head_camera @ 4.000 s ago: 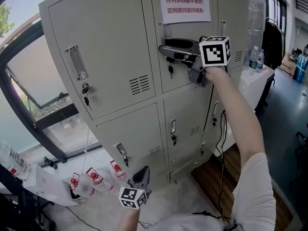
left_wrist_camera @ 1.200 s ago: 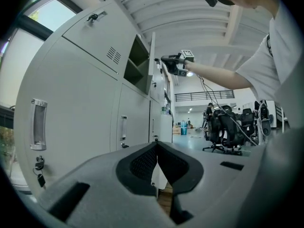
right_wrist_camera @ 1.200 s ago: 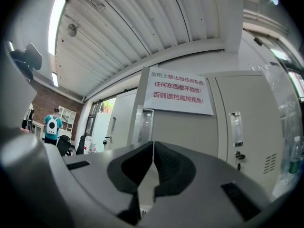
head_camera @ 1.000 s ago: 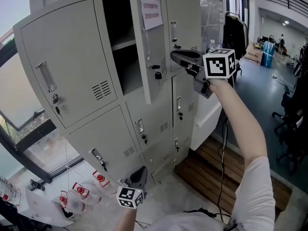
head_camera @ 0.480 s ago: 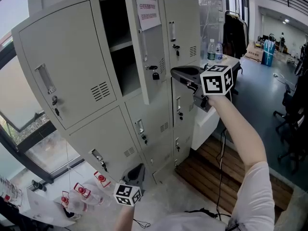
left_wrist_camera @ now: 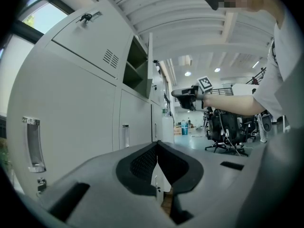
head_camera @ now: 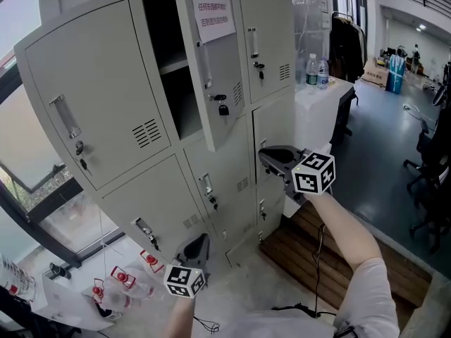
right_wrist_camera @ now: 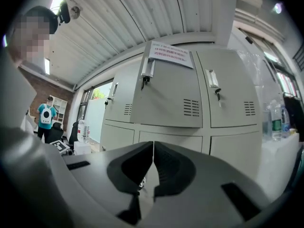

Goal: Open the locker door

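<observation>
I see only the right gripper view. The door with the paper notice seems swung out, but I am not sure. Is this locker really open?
Observer: Yes. In the head view the door stands swung out, and a shelf shows inside the compartment.
Operator: Does the right gripper touch the door?
Observer: No. The right gripper is below the door's lower edge, apart from it.
Operator: And the left gripper?
Observer: The left gripper is low, in front of the lower lockers, jaws together and empty.
</observation>
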A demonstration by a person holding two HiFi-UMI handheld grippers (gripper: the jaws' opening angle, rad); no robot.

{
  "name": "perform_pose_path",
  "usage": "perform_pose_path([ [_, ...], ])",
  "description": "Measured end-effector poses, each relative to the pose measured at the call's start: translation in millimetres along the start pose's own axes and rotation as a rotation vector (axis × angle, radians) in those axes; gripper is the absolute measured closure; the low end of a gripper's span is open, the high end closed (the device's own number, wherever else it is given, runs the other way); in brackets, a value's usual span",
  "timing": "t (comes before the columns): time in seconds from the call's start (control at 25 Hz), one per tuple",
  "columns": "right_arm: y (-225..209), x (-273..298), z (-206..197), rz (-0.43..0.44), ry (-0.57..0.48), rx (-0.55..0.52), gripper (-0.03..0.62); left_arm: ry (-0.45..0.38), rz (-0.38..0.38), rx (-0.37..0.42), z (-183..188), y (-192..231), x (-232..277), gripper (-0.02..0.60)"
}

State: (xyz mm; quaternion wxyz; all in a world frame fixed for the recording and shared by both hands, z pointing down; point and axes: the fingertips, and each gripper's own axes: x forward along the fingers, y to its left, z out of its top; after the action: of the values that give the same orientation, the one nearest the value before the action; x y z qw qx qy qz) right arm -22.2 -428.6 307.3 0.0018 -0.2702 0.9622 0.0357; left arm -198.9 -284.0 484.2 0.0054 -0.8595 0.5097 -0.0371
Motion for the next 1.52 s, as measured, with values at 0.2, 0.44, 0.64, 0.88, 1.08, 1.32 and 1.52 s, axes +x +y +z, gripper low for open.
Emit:
perform_pose_path([
  [0.2, 14.9, -11.9, -49.1, -0.050, 0.002, -0.008, 0.579, -0.002, 0.009, 0.012, 3.9, 5.1, 2.3, 0.572],
  [0.44, 39.9, -19.2, -100.9, -0.066, 0.046, -0.016, 0.579, -0.021, 0.023, 0.038, 19.5, 18.3, 5.6, 0.572],
  [0.64, 46.0, -26.6, -127.1, -0.080, 0.075, 0.000, 0.579, -0.058, 0.023, 0.035, 45.8, 36.5, 10.3, 0.572],
  [0.88, 53.1, -36.8, -148.9, -0.088, 0.097, 0.041, 0.579, -0.100, 0.019, 0.072, 89.2, 58.4, 16.7, 0.572],
  [1.08, 54.0, -46.5, -157.1, -0.094, 0.110, 0.055, 0.579, -0.153, -0.016, 0.100, 132.8, 68.9, 25.9, 0.572],
  [1.32, 56.3, -56.9, -166.3, -0.096, 0.131, 0.079, 0.579, -0.163, -0.021, 0.156, 174.8, 88.5, 40.5, 0.572],
  [1.52, 58.4, -63.6, -173.8, -0.088, 0.139, 0.120, 0.579, -0.175, -0.063, 0.126, 202.0, 96.5, 56.4, 0.572],
])
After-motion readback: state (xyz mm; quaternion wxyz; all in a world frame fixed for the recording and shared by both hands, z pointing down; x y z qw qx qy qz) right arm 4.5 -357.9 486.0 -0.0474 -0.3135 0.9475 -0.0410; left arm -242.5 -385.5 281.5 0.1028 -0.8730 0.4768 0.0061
